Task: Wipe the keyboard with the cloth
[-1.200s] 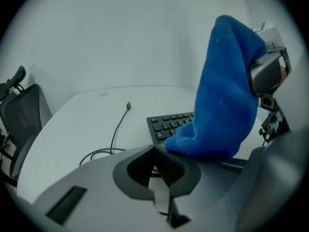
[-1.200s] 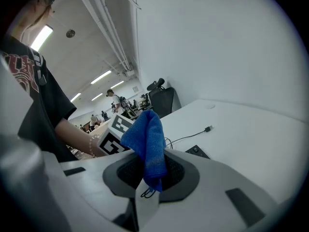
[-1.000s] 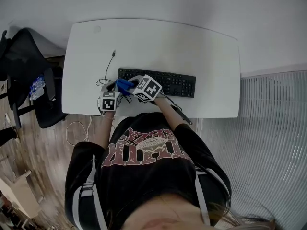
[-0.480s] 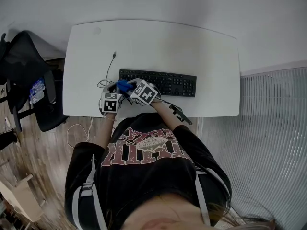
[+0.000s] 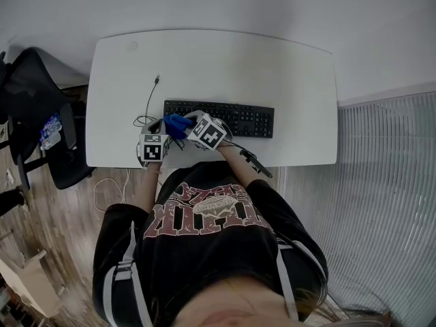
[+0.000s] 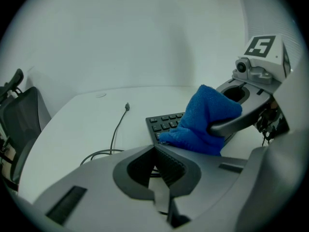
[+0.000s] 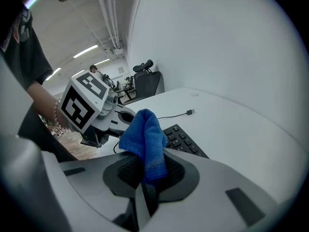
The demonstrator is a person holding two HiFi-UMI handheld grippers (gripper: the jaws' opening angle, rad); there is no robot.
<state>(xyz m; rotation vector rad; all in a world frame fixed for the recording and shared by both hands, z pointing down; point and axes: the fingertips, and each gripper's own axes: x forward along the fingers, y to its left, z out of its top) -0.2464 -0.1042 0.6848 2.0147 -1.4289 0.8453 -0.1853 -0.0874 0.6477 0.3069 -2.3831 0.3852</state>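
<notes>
A black keyboard [image 5: 228,118] lies across the middle of the white desk [image 5: 272,67]. My right gripper [image 5: 184,125] is shut on a blue cloth [image 5: 175,123], which hangs bunched over the keyboard's left end. In the right gripper view the cloth [image 7: 144,137] rises out of the closed jaws of the right gripper [image 7: 145,170], with the keys [image 7: 186,141] just beyond. My left gripper [image 5: 158,129] sits close beside it at the desk's front left. Seen from the left gripper view, the left gripper [image 6: 155,151] is shut and holds nothing; the cloth [image 6: 205,120] hangs just ahead, over the keyboard [image 6: 166,123].
A thin black cable [image 5: 148,104] runs from the keyboard's left end over the desk, with its plug lying loose. A black office chair [image 5: 34,101] stands left of the desk. A wall runs behind the desk, a ribbed panel [image 5: 381,203] to the right.
My right gripper has drawn back slightly toward the desk's front edge with the cloth. The left gripper has hardly moved.
</notes>
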